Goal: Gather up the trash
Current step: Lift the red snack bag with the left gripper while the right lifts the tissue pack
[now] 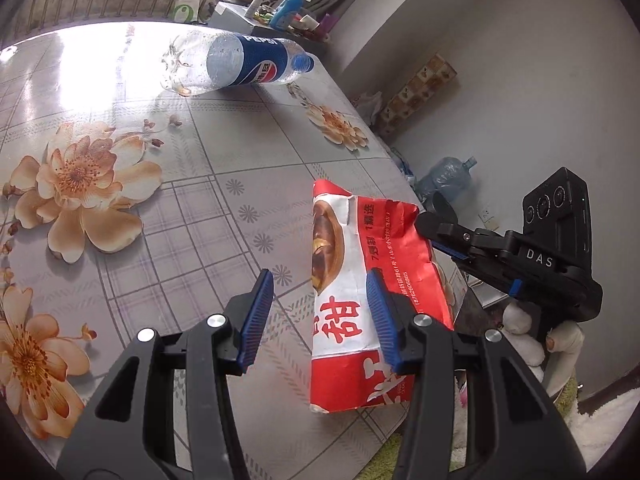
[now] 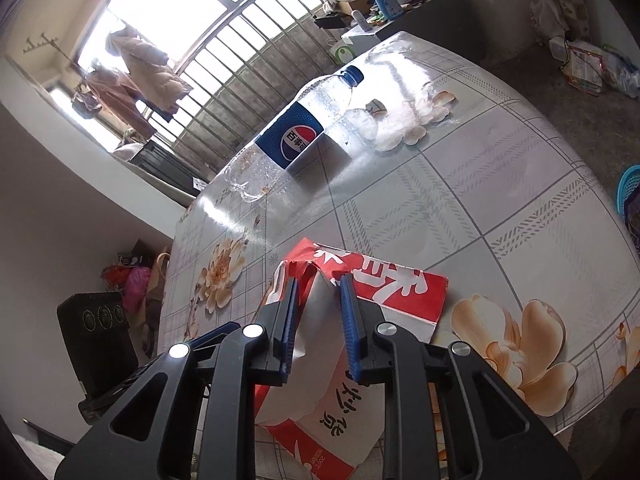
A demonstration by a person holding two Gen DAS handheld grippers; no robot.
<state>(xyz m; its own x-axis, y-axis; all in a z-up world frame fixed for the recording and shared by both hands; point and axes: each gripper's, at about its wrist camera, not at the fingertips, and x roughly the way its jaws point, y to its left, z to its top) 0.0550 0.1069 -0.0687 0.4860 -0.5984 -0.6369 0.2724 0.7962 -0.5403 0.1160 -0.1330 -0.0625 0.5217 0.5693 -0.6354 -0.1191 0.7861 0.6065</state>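
Right wrist view, right gripper (image 2: 318,312) pinching red paper bag (image 2: 404,300), left gripper (image 1: 320,316) half open w/ nothing gripped, Pepsi bottle (image 1: 236,62) lying well beyond bag on table (image 1: 180,184)

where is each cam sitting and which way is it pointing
Left wrist: sits behind the left tongs, facing down across the floral table; the right tongs and a hand show at right.
Right wrist: sits behind the right tongs, facing the window; its pads squeeze the red paper bag.
Shared: the bag and the Pepsi bottle.
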